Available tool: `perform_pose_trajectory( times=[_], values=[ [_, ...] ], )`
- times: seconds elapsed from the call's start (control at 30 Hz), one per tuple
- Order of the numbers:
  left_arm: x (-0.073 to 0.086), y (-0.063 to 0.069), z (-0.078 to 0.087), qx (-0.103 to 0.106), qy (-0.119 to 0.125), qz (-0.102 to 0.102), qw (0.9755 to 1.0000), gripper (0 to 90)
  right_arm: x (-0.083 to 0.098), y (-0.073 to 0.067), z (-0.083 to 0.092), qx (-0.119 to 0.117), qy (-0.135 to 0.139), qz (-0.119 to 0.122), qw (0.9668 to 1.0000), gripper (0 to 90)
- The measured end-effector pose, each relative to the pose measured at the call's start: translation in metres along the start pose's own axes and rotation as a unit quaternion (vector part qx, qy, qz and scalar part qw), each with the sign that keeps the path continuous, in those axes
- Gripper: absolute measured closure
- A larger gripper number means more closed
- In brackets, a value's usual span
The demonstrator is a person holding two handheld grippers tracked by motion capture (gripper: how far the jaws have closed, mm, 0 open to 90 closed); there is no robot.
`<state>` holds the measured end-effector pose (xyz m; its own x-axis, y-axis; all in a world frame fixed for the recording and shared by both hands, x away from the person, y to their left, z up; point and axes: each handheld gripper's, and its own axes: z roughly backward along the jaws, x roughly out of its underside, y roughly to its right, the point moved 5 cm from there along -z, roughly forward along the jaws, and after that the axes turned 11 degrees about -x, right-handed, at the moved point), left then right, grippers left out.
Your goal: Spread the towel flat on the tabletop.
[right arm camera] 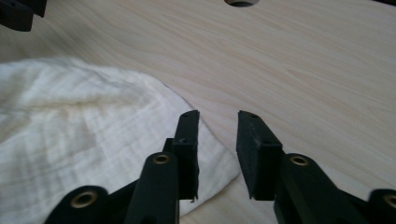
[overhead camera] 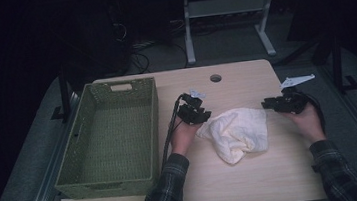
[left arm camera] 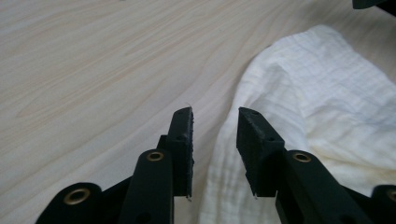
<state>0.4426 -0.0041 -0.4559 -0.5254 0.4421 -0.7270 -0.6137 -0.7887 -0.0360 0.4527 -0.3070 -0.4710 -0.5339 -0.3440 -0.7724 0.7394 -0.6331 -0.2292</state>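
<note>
A crumpled cream cloth [overhead camera: 237, 132] lies on the light wooden table [overhead camera: 255, 178], between my two grippers. My left gripper [overhead camera: 207, 115] sits at the cloth's left edge, pointing right. In the left gripper view its jaws [left arm camera: 215, 114] stand apart just above the cloth [left arm camera: 327, 93], and its pads press on nothing. My right gripper [overhead camera: 266, 104] is at the cloth's upper right corner, pointing left. Seen from the right gripper view, its jaws [right arm camera: 218, 114] are parted over the cloth's hem [right arm camera: 70, 121], with bare table in the gap.
A green woven basket [overhead camera: 154, 128] stands empty on the left part of the table, close to my left forearm. A round cable hole [overhead camera: 216, 78] is near the table's far edge. Bare tabletop lies in front of the cloth.
</note>
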Motion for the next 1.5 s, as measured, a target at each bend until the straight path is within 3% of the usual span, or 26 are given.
perform_pose_trajectory(
  times=[0.03, 0.07, 0.17, 0.37, 0.4, 0.5, 0.57, 0.63, 0.67, 0.73, 0.83, 1.03, 1.13, 1.23, 1.33, 1.5],
  values=[
    [0.001, 0.005, 0.009, 0.014, 0.007, -0.005, 0.9999, 61.9, 0.0, -0.008, 0.004, -0.01, -0.002, -0.003, 0.9999, 66.7],
    [0.001, 0.005, 0.009, 0.014, 0.007, -0.005, 0.9999, 61.7, 0.001, -0.013, 0.005, -0.013, -0.003, -0.004, 0.9999, 66.7],
    [0.006, 0.022, 0.027, 0.038, 0.013, -0.023, 0.9989, 60.7, 0.005, -0.027, 0.007, -0.024, -0.012, 0.013, 0.9996, 66.8],
    [0.017, 0.05, 0.054, 0.082, 0.033, -0.043, 0.9951, 59.5, 0.012, -0.063, 0.009, -0.059, -0.019, 0.025, 0.9978, 67.5],
    [0.017, 0.05, 0.054, 0.082, 0.033, -0.043, 0.9951, 59.4, 0.012, -0.063, 0.009, -0.059, -0.019, 0.025, 0.9978, 67.5],
    [0.025, 0.066, 0.064, 0.104, 0.041, -0.043, 0.9928, 59.5, 0.018, -0.081, 0.009, -0.079, -0.021, 0.029, 0.9962, 68.1],
    [0.027, 0.068, 0.066, 0.104, 0.043, -0.045, 0.9926, 60.4, 0.02, -0.085, 0.009, -0.082, -0.021, 0.031, 0.9959, 68.2],
    [0.035, 0.077, 0.068, 0.108, 0.044, -0.049, 0.992, 61.6, 0.026, -0.099, 0.007, -0.095, -0.026, 0.036, 0.9945, 68.5],
    [0.035, 0.077, 0.068, 0.108, 0.044, -0.049, 0.992, 62.9, 0.026, -0.099, 0.007, -0.095, -0.026, 0.036, 0.9945, 68.5],
    [0.041, 0.082, 0.067, 0.112, 0.045, -0.05, 0.9914, 65.0, 0.032, -0.114, 0.005, -0.116, -0.028, 0.041, 0.992, 69.9],
    [0.053, 0.095, 0.063, 0.123, 0.031, -0.062, 0.99, 67.0, 0.035, -0.128, 0.002, -0.126, -0.033, 0.055, 0.99, 70.9],
    [0.057, 0.109, 0.054, 0.126, 0.025, -0.078, 0.9886, 70.3, 0.039, -0.146, -0.008, -0.143, -0.048, 0.072, 0.9859, 72.3],
    [0.062, 0.116, 0.043, 0.114, 0.015, -0.093, 0.9889, 70.3, 0.042, -0.147, -0.015, -0.143, -0.061, 0.077, 0.9848, 72.8],
    [0.064, 0.122, 0.034, 0.118, 0.011, -0.095, 0.9884, 70.2, 0.044, -0.147, -0.018, -0.134, -0.072, 0.082, 0.9849, 72.9],
    [0.065, 0.127, 0.026, 0.109, 0.007, -0.094, 0.9895, 69.1, 0.046, -0.146, -0.02, -0.127, -0.08, 0.085, 0.9849, 72.9],
    [0.07, 0.132, 0.016, 0.101, -0.012, -0.112, 0.9885, 67.6, 0.051, -0.143, -0.027, -0.119, -0.102, 0.091, 0.9835, 76.3]
  ],
)
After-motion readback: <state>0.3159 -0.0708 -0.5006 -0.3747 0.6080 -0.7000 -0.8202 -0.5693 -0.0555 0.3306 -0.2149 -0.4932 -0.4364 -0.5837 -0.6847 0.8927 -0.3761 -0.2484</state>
